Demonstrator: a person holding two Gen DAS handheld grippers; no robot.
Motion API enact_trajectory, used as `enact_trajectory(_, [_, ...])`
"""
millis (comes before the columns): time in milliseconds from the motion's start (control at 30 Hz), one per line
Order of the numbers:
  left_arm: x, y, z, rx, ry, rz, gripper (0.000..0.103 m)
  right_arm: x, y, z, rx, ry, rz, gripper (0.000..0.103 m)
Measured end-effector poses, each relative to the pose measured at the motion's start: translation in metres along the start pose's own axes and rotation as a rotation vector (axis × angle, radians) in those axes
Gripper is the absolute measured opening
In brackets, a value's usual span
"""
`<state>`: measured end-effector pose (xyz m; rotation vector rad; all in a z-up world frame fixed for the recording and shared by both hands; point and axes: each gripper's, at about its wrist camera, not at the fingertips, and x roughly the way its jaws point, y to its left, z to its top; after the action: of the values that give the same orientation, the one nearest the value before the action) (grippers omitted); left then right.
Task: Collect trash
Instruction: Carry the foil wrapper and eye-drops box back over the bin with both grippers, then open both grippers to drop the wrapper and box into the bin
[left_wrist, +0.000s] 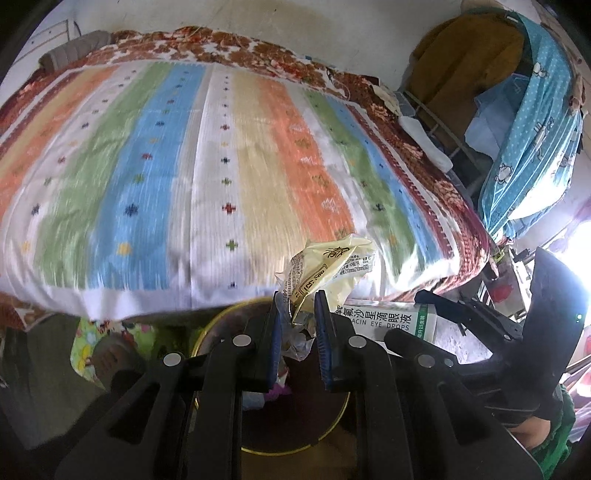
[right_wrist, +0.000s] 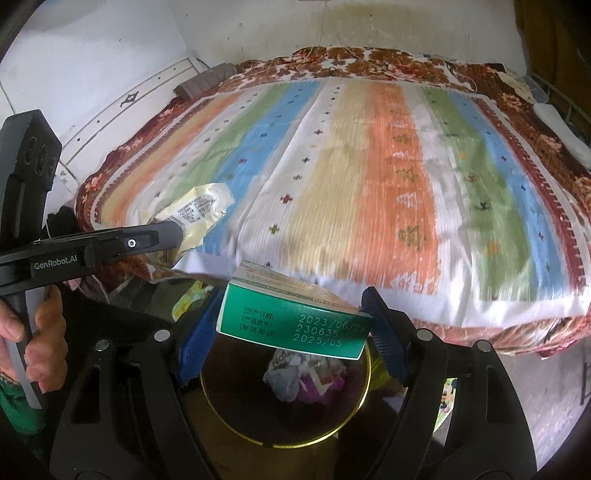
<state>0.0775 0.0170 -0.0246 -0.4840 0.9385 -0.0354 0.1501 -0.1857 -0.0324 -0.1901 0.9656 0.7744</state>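
Note:
My left gripper (left_wrist: 300, 314) is shut on a crumpled pale-yellow food wrapper (left_wrist: 328, 267), which sticks up past its blue pads. The same wrapper (right_wrist: 195, 218) shows in the right wrist view, pinched by the left gripper's fingers (right_wrist: 162, 232). My right gripper (right_wrist: 291, 325) is shut on a green-and-white eye-drops box (right_wrist: 295, 325), gripped at its two ends; this box (left_wrist: 384, 319) also appears in the left wrist view. Both grippers hang over a round gold-rimmed bin (right_wrist: 364, 387), also visible as the bin (left_wrist: 207, 328), which holds crumpled paper and purple scraps (right_wrist: 306, 376).
A bed with a striped multicolour cover (right_wrist: 351, 177) fills the space beyond the bin, its edge close to both grippers. A person's hand (right_wrist: 40, 339) holds the left gripper's handle. Blue cloth and a brown coat (left_wrist: 517, 110) hang at the right. A cartoon-print mat (left_wrist: 88, 343) lies on the floor.

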Motion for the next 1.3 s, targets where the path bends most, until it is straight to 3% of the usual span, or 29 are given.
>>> enact_trajectory(467, [0.022, 0.005, -0.037, -0.011, 0.112, 0.086, 0.016, 0.021, 0.008, -0.037, -0.015, 0.113, -0.044, 0.071])
enact_trajectory(900, [0.072, 0.029, -0.044, -0.145, 0.273, 0.162, 0.017, 0.076, 0.002, -0.053, 0.037, 0.300, -0.069, 0.072])
enact_trajectory(1167, [0.093, 0.044, -0.043, -0.235, 0.339, 0.169, 0.017, 0.102, -0.005, -0.056, 0.065, 0.362, -0.102, 0.072])
enact_trajectory(1233, [0.098, 0.047, -0.043, -0.248, 0.348, 0.169, 0.019, 0.106, -0.009, -0.056, 0.079, 0.369, -0.109, 0.072])
enact_trajectory(1300, [0.101, 0.051, -0.041, -0.281, 0.348, 0.152, 0.034, 0.113, -0.014, -0.057, 0.104, 0.382, -0.109, 0.073])
